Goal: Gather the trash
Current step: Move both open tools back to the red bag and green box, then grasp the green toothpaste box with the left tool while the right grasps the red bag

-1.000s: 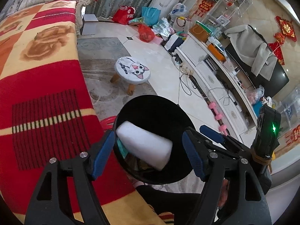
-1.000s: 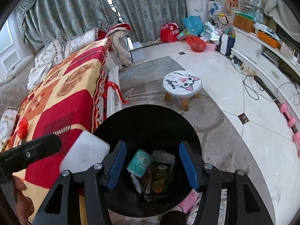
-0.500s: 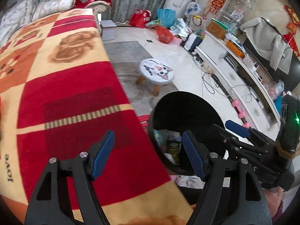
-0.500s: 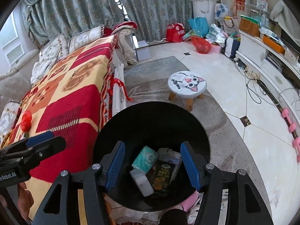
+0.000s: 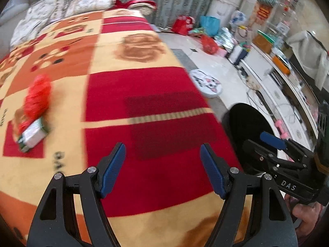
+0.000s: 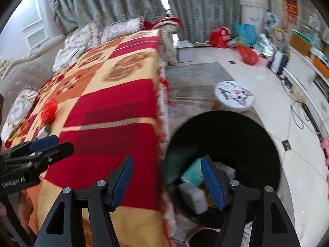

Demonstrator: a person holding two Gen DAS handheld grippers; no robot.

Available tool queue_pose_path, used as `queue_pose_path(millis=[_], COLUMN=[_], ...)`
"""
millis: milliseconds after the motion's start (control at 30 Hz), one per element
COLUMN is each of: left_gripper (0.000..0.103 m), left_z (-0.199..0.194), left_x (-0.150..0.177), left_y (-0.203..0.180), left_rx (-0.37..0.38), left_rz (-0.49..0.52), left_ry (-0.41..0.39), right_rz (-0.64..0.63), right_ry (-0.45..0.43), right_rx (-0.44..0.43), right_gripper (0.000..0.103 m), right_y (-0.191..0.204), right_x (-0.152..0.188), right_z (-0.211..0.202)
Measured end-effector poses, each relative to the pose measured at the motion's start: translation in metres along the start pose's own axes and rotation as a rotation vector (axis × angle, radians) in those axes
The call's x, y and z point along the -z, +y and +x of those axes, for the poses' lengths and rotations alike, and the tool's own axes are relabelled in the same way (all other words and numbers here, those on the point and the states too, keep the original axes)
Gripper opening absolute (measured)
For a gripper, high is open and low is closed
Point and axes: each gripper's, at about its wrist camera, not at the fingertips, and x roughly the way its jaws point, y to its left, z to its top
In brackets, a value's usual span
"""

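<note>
A black round trash bin (image 6: 236,140) stands on the floor beside the blanket-covered sofa; it holds a white block (image 6: 193,197), a teal packet (image 6: 193,173) and other trash. The bin also shows in the left wrist view (image 5: 246,135). On the blanket lie a small white and green carton (image 5: 31,134) and a red crumpled bag (image 5: 38,95), which shows in the right wrist view too (image 6: 49,110). My left gripper (image 5: 163,168) is open and empty over the red blanket. My right gripper (image 6: 167,182) is open and empty over the sofa edge and bin rim.
A red and yellow patterned blanket (image 5: 127,82) covers the sofa. A small cat-face stool (image 6: 234,96) stands on the grey rug beyond the bin. Bags (image 6: 244,35) pile up by the curtains. A white TV cabinet (image 5: 267,76) runs along the right wall.
The white block left my left gripper and now lies in the bin. My left gripper swung left over the blanket toward the carton. My right gripper shifted left too.
</note>
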Motion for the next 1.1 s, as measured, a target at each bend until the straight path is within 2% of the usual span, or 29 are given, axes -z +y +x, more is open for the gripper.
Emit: queue_pose_path(millis=[367, 467, 700, 800, 833, 867, 933, 967, 1000, 1100], left_gripper=[0.074, 0.074, 0.074, 0.072, 0.067, 0.050, 0.040, 0.028, 0.024, 0.023], left_z=[-0.028, -0.023, 0.009, 0.018, 0.019, 0.019, 0.018, 0.015, 0.011, -0.005], left_x=[-0.002, -0.004, -0.005, -0.007, -0.008, -0.008, -0.007, -0.005, -0.002, 0.006], left_y=[0.152, 0.181, 0.199, 0.200, 0.198, 0.198, 0.196, 0.196, 0.198, 0.208], left_rx=[-0.200, -0.219, -0.238, -0.204, -0.190, -0.188, -0.210, -0.211, -0.203, -0.158], left_rz=[-0.127, -0.125, 0.027, 0.041, 0.037, 0.034, 0.041, 0.039, 0.019, -0.067], left_ry=[-0.031, -0.012, 0.056, 0.076, 0.080, 0.084, 0.091, 0.092, 0.101, 0.106], right_rz=[-0.132, -0.152, -0.215, -0.218, -0.219, -0.221, -0.227, -0.232, -0.237, -0.256], right_ry=[0.033, 0.041, 0.075, 0.084, 0.088, 0.091, 0.095, 0.095, 0.095, 0.107], right_rx=[-0.114, -0.142, -0.164, -0.170, -0.173, -0.175, -0.179, -0.184, -0.188, -0.212], right_gripper=[0.067, 0.068, 0.068, 0.069, 0.069, 0.069, 0.069, 0.069, 0.069, 0.069], right_y=[0.093, 0.112, 0.146, 0.152, 0.154, 0.157, 0.162, 0.166, 0.168, 0.186], right_x=[-0.011, -0.014, -0.020, -0.024, -0.025, -0.026, -0.029, -0.031, -0.032, -0.038], right_z=[0.027, 0.034, 0.054, 0.061, 0.064, 0.065, 0.069, 0.071, 0.072, 0.079])
